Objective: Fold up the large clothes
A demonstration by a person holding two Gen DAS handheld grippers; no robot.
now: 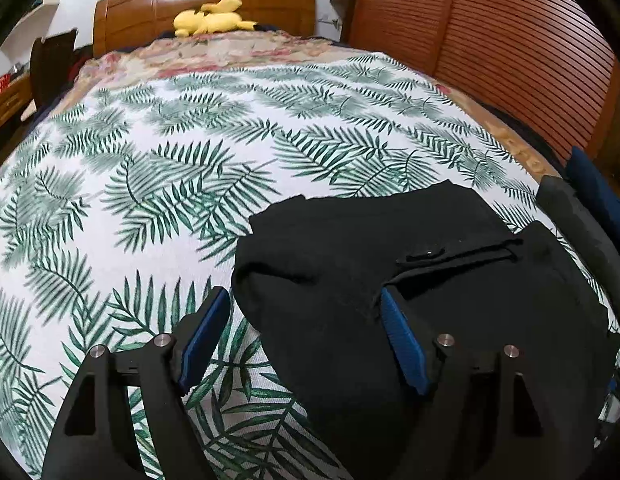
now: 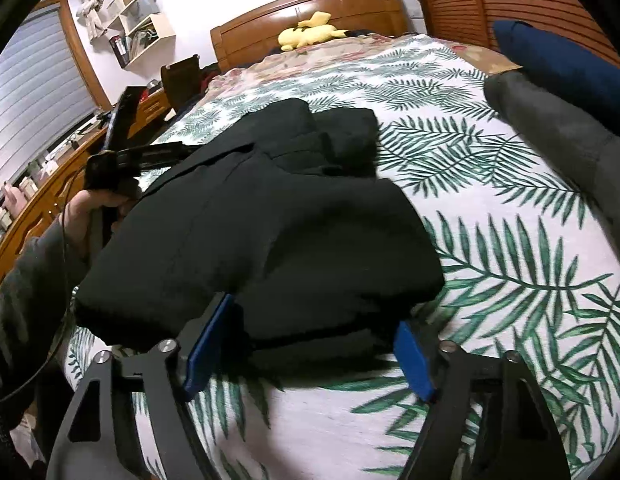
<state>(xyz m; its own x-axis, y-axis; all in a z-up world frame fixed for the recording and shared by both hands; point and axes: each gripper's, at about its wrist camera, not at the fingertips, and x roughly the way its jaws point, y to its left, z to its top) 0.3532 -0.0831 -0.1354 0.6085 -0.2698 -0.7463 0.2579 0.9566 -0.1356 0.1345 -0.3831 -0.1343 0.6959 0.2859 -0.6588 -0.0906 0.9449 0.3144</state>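
Right wrist: black garment [image 2: 245,232] folded, bunched on bedspread [image 2: 510,208].

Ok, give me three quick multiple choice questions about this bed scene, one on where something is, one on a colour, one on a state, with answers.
1. Where is the yellow plush toy?
A. by the headboard
B. on the black garment
C. on the floor

2. What colour are the gripper pads?
A. red
B. blue
C. white

3. How is the black garment?
A. spread flat
B. hanging
C. folded in a bundle

Answers: A, it lies against the wooden headboard; B, both pads show blue; C, layers sit stacked on the leaf-print cover.
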